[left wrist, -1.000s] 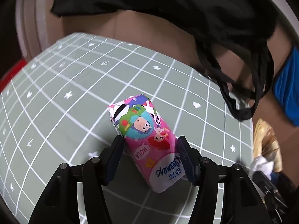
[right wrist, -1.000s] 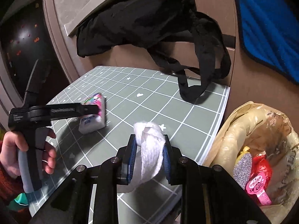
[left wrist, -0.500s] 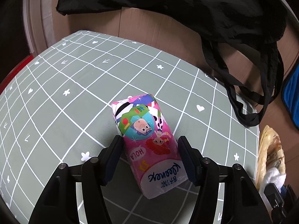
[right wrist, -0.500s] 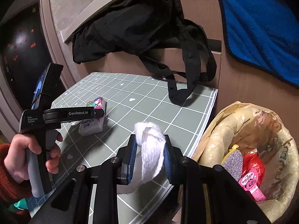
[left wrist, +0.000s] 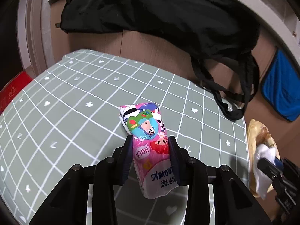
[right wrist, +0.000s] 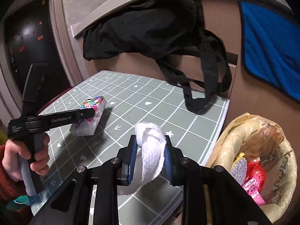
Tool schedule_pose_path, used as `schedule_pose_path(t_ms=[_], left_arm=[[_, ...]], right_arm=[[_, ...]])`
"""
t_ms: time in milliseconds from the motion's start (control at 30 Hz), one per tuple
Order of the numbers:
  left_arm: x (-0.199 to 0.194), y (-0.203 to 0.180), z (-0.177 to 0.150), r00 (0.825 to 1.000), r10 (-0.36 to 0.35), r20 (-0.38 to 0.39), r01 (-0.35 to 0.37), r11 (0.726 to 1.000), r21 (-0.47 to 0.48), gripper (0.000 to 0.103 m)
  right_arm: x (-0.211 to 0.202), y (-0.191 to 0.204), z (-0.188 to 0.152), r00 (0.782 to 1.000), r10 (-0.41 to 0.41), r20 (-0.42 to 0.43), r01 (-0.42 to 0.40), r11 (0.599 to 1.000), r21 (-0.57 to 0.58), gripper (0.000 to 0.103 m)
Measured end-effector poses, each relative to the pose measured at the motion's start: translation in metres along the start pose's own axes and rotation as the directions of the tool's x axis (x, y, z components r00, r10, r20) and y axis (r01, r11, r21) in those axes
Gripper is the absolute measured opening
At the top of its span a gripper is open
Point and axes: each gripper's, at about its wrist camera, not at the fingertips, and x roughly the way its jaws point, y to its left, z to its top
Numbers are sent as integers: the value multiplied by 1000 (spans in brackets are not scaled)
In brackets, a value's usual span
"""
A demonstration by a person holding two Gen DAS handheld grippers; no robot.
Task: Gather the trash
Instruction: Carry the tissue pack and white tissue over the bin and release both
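A pink cartoon-printed tissue pack is held between the fingers of my left gripper, which is shut on it over the grey-green grid mat. In the right wrist view the pack looks tilted, with its far end raised off the mat. My right gripper is shut on a crumpled white tissue, held above the mat's right front corner. A bin lined with a yellowish bag stands at the right, beside the table.
A black cloth bag hangs over the back edge, with its straps drooping onto the mat. A blue towel hangs at the right. The bin holds a red wrapper and a silver scrubber.
My left gripper has closed from open onto the tissue pack. My right gripper keeps hold of the white tissue and has shifted a little towards the bin.
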Motion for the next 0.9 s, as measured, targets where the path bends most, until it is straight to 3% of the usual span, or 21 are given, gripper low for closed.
schedule_pose_path(t_ms=[233, 500, 700, 900], left_arm=[[-30, 13, -9, 999, -24, 30, 23, 999, 47, 37], [-67, 13, -5, 988, -19, 150, 5, 996, 94, 37], [-102, 0, 5, 967, -35, 252, 0, 990, 138, 37], [-136, -27, 13, 934, -38, 356, -37, 979, 201, 37]], right_arm=[[3, 20, 3, 1000, 18, -6, -18, 999, -41, 26], [0, 43, 11, 1000, 24, 11, -23, 995, -94, 26], [-23, 48, 29, 997, 37, 73, -30, 995, -99, 26], [-57, 48, 54, 988, 35, 153, -18, 994, -110, 26]])
